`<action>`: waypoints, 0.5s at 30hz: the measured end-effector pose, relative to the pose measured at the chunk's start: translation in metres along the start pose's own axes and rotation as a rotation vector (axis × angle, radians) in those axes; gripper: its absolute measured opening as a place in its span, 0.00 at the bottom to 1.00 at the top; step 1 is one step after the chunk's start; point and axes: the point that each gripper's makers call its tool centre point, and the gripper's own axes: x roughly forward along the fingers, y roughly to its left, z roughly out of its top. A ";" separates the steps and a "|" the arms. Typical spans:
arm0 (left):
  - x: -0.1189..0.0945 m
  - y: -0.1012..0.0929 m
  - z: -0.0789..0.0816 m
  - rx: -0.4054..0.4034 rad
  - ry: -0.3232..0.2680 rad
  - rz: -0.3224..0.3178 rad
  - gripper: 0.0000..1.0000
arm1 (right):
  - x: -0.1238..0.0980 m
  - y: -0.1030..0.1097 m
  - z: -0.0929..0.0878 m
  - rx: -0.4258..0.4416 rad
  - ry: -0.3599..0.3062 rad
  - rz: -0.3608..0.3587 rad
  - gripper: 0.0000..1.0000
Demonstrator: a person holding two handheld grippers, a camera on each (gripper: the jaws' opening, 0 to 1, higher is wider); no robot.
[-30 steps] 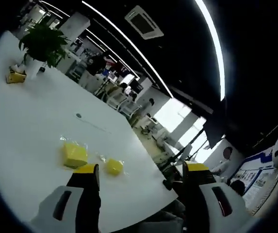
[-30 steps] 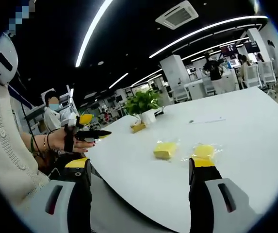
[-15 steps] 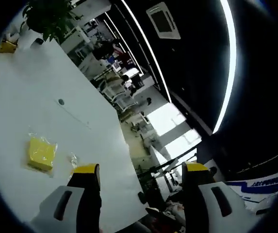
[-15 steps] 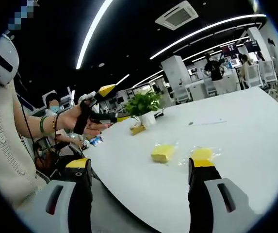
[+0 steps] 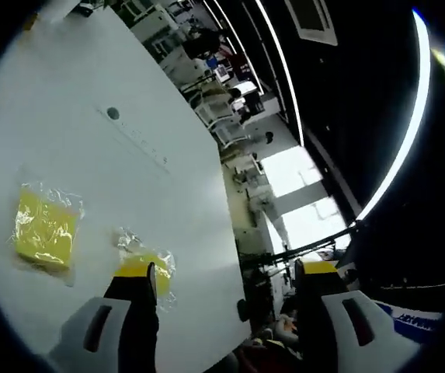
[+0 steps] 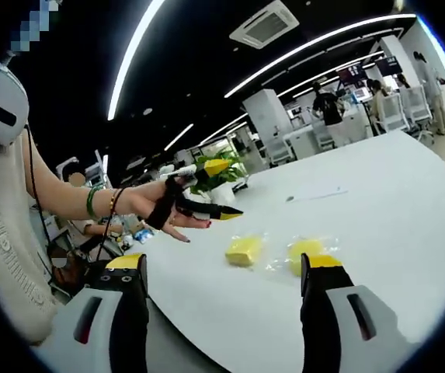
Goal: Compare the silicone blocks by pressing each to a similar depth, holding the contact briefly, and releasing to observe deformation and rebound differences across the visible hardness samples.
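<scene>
We start with the white tabletop (image 5: 74, 140), which runs from 12 to 7 o'clock in the left gripper view and spreads across the right half of the right gripper view. On it lie two yellow silicone blocks, each in a crinkled clear wrapper. In the left gripper view the larger block (image 5: 45, 231) sits at 9 o'clock and the smaller block (image 5: 154, 263) at 7 o'clock, just beside the left jaw's yellow tip; whether they touch we cannot tell. In the right gripper view the blocks lie side by side near centre, one (image 6: 242, 250) at 6 o'clock, the other (image 6: 304, 250) toward 5 o'clock just above the right jaw. The left tool (image 5: 230, 272) is released, jaws wide apart and holding nothing; the right tool (image 6: 224, 264) is likewise spread and empty. We judge the blocks light, soft and springy, and the film slippery, so a press straight down on the middle of the top face should keep them from skating. Compared with a second ago, the left gripper view has swung down over the tabletop, so the blocks look nearer and the plant has left the picture; in the right gripper view the hand (image 6: 160, 214) with the left tool has risen and reached in toward the blocks.
</scene>
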 end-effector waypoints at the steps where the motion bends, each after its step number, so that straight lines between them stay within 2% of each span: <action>1: 0.004 0.006 -0.002 0.004 0.013 0.015 0.72 | 0.001 -0.001 0.001 0.011 -0.006 0.000 0.75; 5: 0.023 0.026 -0.006 -0.001 0.047 0.031 0.77 | 0.006 -0.006 0.007 0.042 -0.047 0.012 0.77; 6: 0.031 0.035 -0.007 -0.037 0.053 0.038 0.77 | 0.007 -0.007 0.007 0.042 -0.048 0.012 0.77; 8: 0.039 0.048 -0.008 -0.037 0.068 0.052 0.78 | 0.010 -0.010 0.007 0.039 -0.047 0.010 0.76; 10: 0.047 0.063 -0.006 -0.043 0.059 0.069 0.72 | 0.013 -0.015 0.003 0.036 -0.028 -0.001 0.76; 11: 0.052 0.072 -0.004 -0.084 0.053 0.082 0.69 | 0.014 -0.017 0.002 0.036 -0.025 -0.003 0.76; 15: 0.063 0.097 -0.005 -0.148 0.043 0.125 0.73 | 0.017 -0.028 0.000 0.055 -0.023 -0.022 0.75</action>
